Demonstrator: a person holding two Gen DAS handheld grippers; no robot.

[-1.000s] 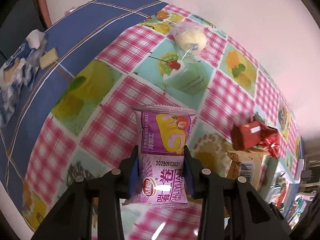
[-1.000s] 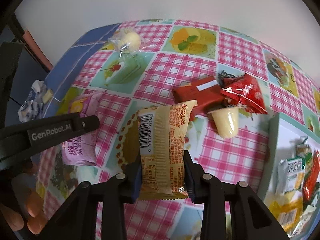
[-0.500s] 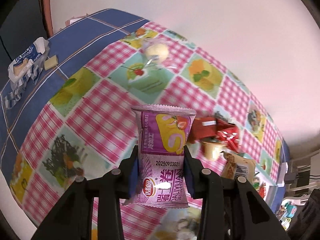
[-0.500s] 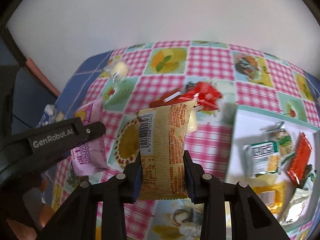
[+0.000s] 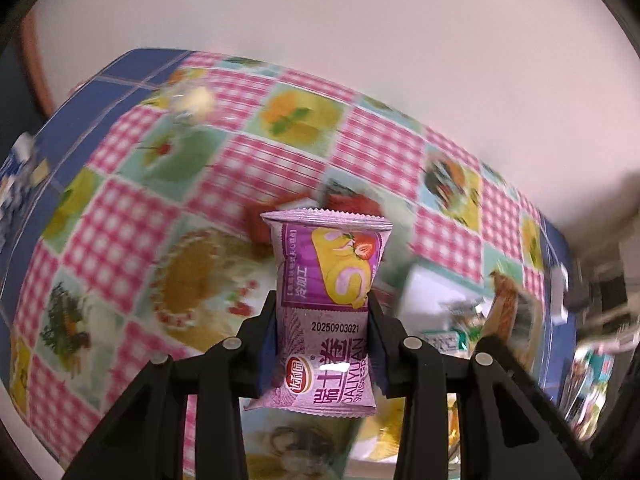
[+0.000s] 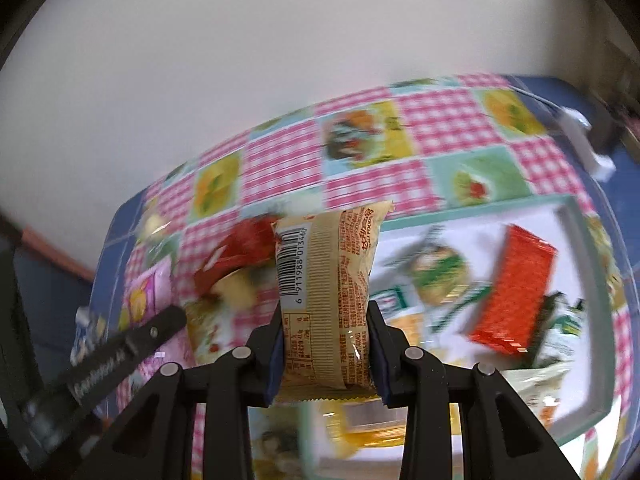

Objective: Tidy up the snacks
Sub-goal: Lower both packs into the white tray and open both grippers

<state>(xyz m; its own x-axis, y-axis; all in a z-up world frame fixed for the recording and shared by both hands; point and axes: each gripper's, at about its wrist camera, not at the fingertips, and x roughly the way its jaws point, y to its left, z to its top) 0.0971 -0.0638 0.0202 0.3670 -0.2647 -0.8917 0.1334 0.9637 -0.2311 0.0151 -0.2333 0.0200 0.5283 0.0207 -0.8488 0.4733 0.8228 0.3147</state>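
- Left gripper [image 5: 322, 322] has its jaws clamped on a purple Swiss roll packet [image 5: 326, 300], pinched at both side edges, packet upright with its crimped top seam pointing away from the camera
- That purple packet hangs clear above the checked tablecloth [image 5: 256, 168], pink gingham squares mixed with food pictures, all of it blurred
- Right gripper [image 6: 326, 330] is closed on a tan snack packet [image 6: 326, 292], barcode side up, held upright the same way between the two pads
- The tan packet sits over the near-left edge of a white tray [image 6: 576, 216] with a pale green rim
- In the tray lie a red-orange wrapped bar [image 6: 516, 292], a round green-and-white packet [image 6: 438, 276] and more wrappers too smeared to name
- Red wrappers [image 6: 236, 254] and a pale yellow jelly cup [image 6: 240, 292] rest on the cloth just left of the tan packet, outside the tray
- A small round bun in clear wrap [image 5: 196, 98] lies far back on the cloth, well apart from the rest
- In the right wrist view the left gripper's black finger crosses the lower left, with the purple packet peeking above it
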